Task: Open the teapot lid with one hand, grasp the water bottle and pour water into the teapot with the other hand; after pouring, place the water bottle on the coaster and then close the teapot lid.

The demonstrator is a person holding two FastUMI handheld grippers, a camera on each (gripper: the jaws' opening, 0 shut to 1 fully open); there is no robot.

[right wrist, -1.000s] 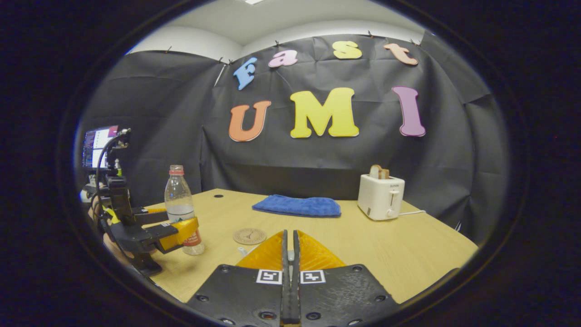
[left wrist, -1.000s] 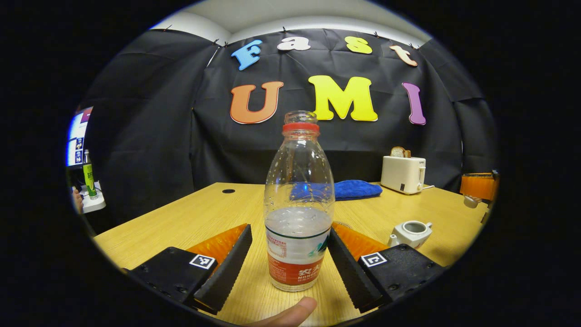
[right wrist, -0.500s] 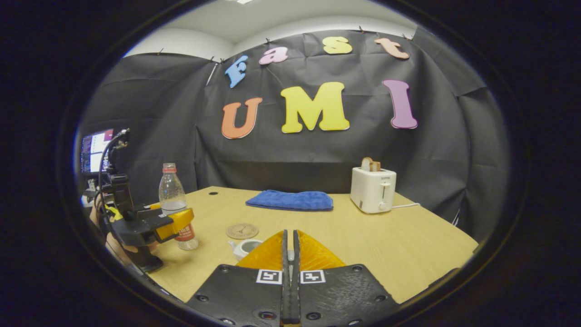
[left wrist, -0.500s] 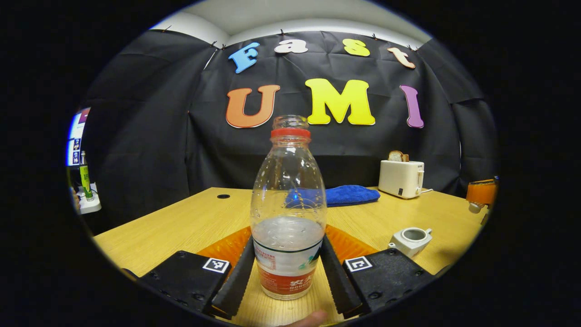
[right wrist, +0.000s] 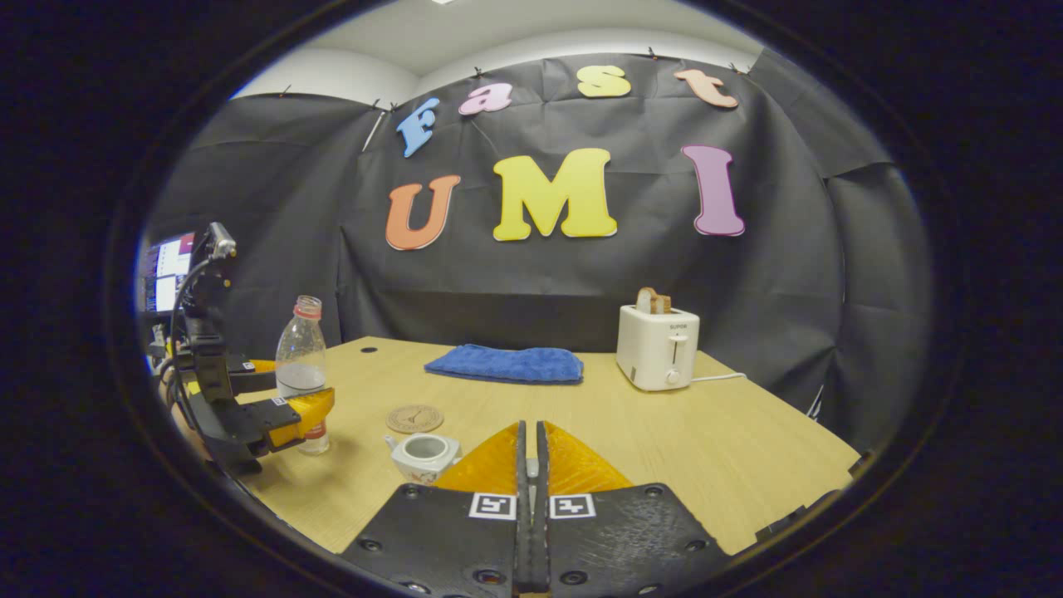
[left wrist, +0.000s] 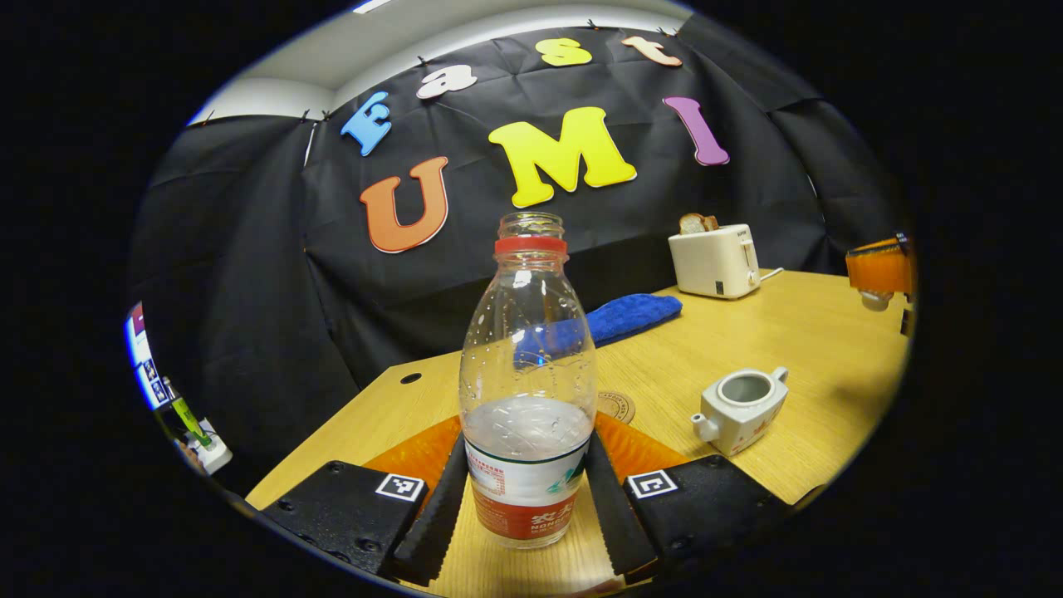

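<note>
The uncapped water bottle [left wrist: 528,390], about a third full, stood upright with the left gripper [left wrist: 523,507] clamped on its labelled base. Beside it on the wooden table [right wrist: 664,432] sat the lidless teapot [left wrist: 739,399], near the coaster [right wrist: 414,418]. The right gripper [right wrist: 530,465] was closed, its fingers together, with a small pale piece just visible between them that I couldn't identify.

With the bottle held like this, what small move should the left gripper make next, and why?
Probably carry the water bottle toward the teapot. The left gripper has both fingers pressed on the bottle's lower part, the bottle has no cap, and the teapot stands open on the table to its right, some way from the bottle.
</note>
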